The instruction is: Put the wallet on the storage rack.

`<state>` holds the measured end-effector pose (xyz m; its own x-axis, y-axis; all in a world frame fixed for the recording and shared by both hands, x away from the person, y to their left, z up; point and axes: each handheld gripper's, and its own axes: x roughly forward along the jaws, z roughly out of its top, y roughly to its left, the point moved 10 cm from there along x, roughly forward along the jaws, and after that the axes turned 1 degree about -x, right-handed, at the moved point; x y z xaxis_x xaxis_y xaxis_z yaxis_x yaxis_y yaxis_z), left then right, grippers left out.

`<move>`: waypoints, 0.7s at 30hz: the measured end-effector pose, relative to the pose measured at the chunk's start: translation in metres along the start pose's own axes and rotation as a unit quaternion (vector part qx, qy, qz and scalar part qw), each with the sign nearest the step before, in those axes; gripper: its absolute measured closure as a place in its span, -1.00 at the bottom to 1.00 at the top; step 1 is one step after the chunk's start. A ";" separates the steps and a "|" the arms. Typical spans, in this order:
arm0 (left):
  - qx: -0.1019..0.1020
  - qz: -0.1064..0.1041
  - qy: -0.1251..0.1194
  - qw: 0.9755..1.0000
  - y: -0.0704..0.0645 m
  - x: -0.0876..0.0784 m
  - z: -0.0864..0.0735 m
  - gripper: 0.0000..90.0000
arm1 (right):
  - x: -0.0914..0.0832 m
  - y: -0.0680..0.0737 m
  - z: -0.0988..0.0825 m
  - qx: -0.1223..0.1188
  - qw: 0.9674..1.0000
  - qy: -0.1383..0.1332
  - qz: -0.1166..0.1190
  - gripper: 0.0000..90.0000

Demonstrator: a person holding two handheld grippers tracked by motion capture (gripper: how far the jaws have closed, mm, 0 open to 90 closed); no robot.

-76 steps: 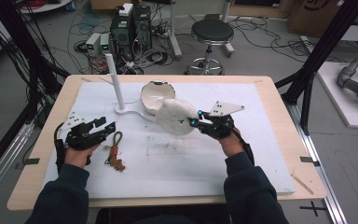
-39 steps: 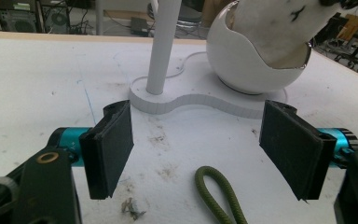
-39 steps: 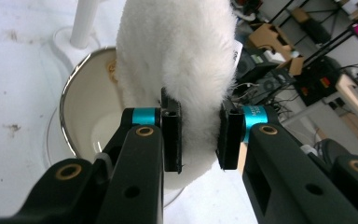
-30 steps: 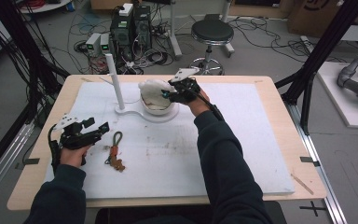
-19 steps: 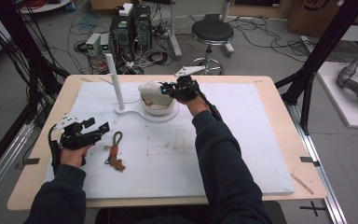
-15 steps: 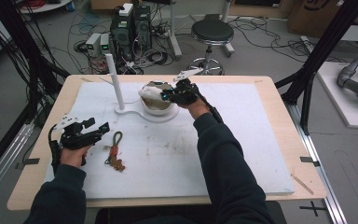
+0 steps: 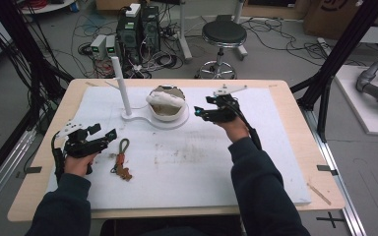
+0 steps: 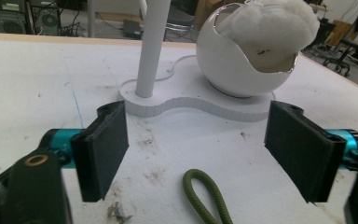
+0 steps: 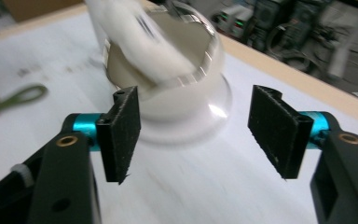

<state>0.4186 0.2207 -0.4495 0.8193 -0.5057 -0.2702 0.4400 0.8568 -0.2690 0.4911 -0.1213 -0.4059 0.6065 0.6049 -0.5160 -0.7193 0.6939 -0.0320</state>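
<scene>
Right gripper (image 7: 200,113): jaws just opened, apart, empty, at 3 o'clock of bowl (image 7: 167,109). Left gripper (image 7: 109,136): jaws apart, empty, cord (image 7: 121,158) beside it.

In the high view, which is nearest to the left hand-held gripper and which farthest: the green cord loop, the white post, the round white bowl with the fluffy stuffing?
From the left hand-held gripper:
1. Green cord loop, on the mat just beside its jaws.
2. White post, upright, farther back.
3. Round white bowl, behind and to the right, stuffing on top.
</scene>
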 end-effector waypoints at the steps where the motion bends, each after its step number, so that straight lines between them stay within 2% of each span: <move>1: 0.001 -0.007 0.000 1.000 -0.002 0.000 0.000 -0.59 | -0.007 -0.005 -0.008 0.000 1.000 -0.001 -0.017 -0.44; 3: 0.006 -0.013 0.001 1.000 -0.005 0.001 -0.001 -0.59 | -0.021 -0.012 -0.024 0.007 0.999 0.001 -0.041 -0.52; 4: 0.009 -0.016 0.003 1.000 -0.006 0.001 -0.001 -0.59 | -0.033 -0.015 -0.043 0.006 0.999 0.009 -0.051 -0.52; 5: 0.009 -0.018 0.005 1.000 -0.008 0.001 -0.002 -0.59 | -0.033 -0.015 -0.043 0.006 0.999 0.009 -0.051 -0.52; 6: 0.012 -0.019 0.006 1.000 -0.009 0.001 -0.002 -0.59 | -0.044 -0.019 -0.061 -0.002 0.998 0.024 -0.064 -0.52; 7: 0.013 -0.020 0.007 1.000 -0.010 0.001 -0.003 -0.59 | -0.044 -0.019 -0.061 -0.002 0.998 0.024 -0.064 -0.52; 8: 0.014 -0.021 0.009 1.000 -0.011 0.001 -0.004 -0.59 | -0.049 -0.021 -0.070 -0.005 0.997 0.030 -0.072 -0.52; 9: 0.014 -0.021 0.008 1.000 -0.011 0.002 -0.004 -0.59 | -0.058 -0.022 -0.085 0.003 0.997 0.032 -0.077 -0.52; 10: 0.014 -0.022 0.009 1.000 -0.012 0.002 -0.005 -0.59 | -0.058 -0.022 -0.085 0.003 0.997 0.032 -0.077 -0.52; 11: 0.013 -0.021 0.011 1.000 -0.012 0.002 -0.006 -0.58 | -0.064 -0.024 -0.099 0.012 0.996 0.034 -0.078 -0.52; 12: 0.016 -0.022 0.014 1.000 -0.012 0.003 -0.006 -0.58 | -0.066 -0.026 -0.104 0.018 0.996 0.033 -0.080 -0.52; 14: 0.017 -0.019 0.015 1.000 -0.012 0.003 -0.007 -0.57 | -0.068 -0.027 -0.108 0.024 0.996 0.034 -0.080 -0.52; 15: 0.017 -0.018 0.015 1.000 -0.013 0.003 -0.007 -0.56 | -0.071 -0.030 -0.109 0.035 0.995 0.032 -0.082 -0.52; 17: 0.019 -0.016 0.017 1.000 -0.013 0.003 -0.007 -0.56 | -0.074 -0.032 -0.108 0.038 0.995 0.024 -0.085 -0.52; 21: 0.020 -0.012 0.021 1.000 -0.014 0.005 -0.008 -0.56 | -0.075 -0.031 -0.108 0.036 0.995 0.026 -0.084 -0.52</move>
<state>0.4134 0.2058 -0.4542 0.7928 -0.5292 -0.3023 0.4745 0.8473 -0.2388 0.4307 -0.2305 -0.4588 0.6969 0.4580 -0.5518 -0.5817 0.8111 -0.0614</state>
